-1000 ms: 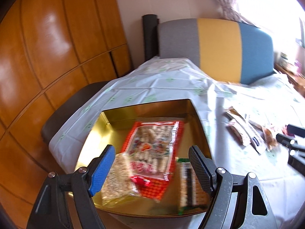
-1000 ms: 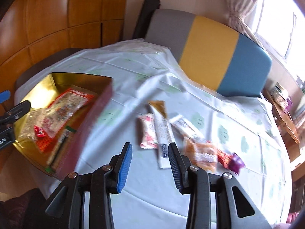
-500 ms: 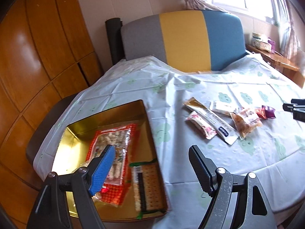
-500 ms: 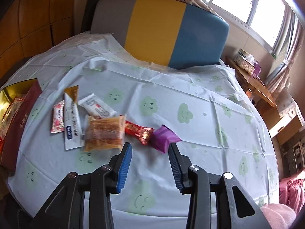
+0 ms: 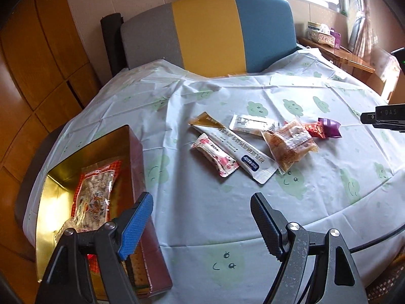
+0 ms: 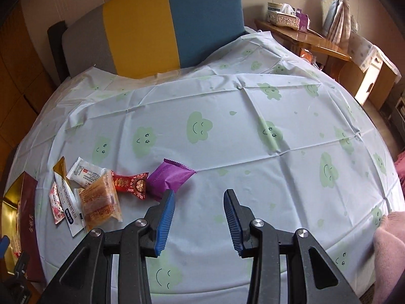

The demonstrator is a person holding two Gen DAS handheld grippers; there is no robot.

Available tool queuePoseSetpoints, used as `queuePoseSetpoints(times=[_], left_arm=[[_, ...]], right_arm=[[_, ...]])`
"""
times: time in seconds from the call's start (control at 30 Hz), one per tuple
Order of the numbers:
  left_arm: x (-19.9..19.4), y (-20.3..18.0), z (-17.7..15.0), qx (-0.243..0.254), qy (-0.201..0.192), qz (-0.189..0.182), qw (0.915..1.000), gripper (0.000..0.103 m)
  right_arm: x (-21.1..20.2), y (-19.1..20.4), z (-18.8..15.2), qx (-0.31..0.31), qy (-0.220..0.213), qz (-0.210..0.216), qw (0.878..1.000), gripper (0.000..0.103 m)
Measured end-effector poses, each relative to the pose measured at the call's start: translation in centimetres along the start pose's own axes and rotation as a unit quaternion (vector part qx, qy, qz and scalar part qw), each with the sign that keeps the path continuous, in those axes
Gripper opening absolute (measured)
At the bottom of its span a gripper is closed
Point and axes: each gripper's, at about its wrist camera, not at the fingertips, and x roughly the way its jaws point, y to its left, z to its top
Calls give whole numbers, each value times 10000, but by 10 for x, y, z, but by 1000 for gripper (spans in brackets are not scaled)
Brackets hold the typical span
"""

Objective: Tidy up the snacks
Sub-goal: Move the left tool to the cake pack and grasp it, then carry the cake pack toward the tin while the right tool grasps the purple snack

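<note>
Worktop (image 5: 202, 215) carries gold box (image 5: 50, 190); loose snacks (image 5: 253, 149) lie right of it. Left tool (image 5: 202, 225) wide, empty; right tool (image 6: 200, 217) narrower, empty, nearest purple packet (image 6: 172, 177). Best: close squarely across packet, lift clear. Versus earlier: both views swung right, away from box.

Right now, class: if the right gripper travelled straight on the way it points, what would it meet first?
Probably the bare tablecloth. The right gripper is open and empty, angled down at the cloth. The purple packet lies just left of that line, by the left finger, so it would likely be missed, though depth is hard to judge.
</note>
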Motion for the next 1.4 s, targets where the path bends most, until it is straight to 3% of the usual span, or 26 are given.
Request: queuePoseSetpoints(times=[0.17, 0.37, 0.47, 0.57, 1.03, 1.27, 1.33, 1.4], left_arm=[[16, -12, 7, -115, 350, -498, 9981, 80], [29, -31, 15, 40, 514, -716, 9961, 79], [25, -53, 22, 753, 117, -557, 9955, 79], [30, -70, 30, 1232, 68, -621, 9904, 80], [81, -123, 63, 2453, 114, -1000, 9642, 86], [110, -140, 73, 2678, 199, -1222, 9555, 85], [116, -142, 73, 2586, 318, -1294, 9568, 61], [115, -139, 72, 2328, 317, -1402, 9619, 59]], right_arm=[[2, -9, 1, 241, 79, 54, 9997, 40], [3, -11, 1, 299, 126, 76, 9994, 40], [2, -12, 2, 353, 119, 132, 9992, 40], [1, -15, 2, 471, 137, 200, 9986, 40], [5, -28, 2, 926, 304, 560, 9937, 40], [4, -35, 2, 1177, 310, 698, 9901, 40], [4, -38, 3, 1266, 315, 733, 9887, 41], [5, -40, 3, 1333, 334, 758, 9876, 41]])
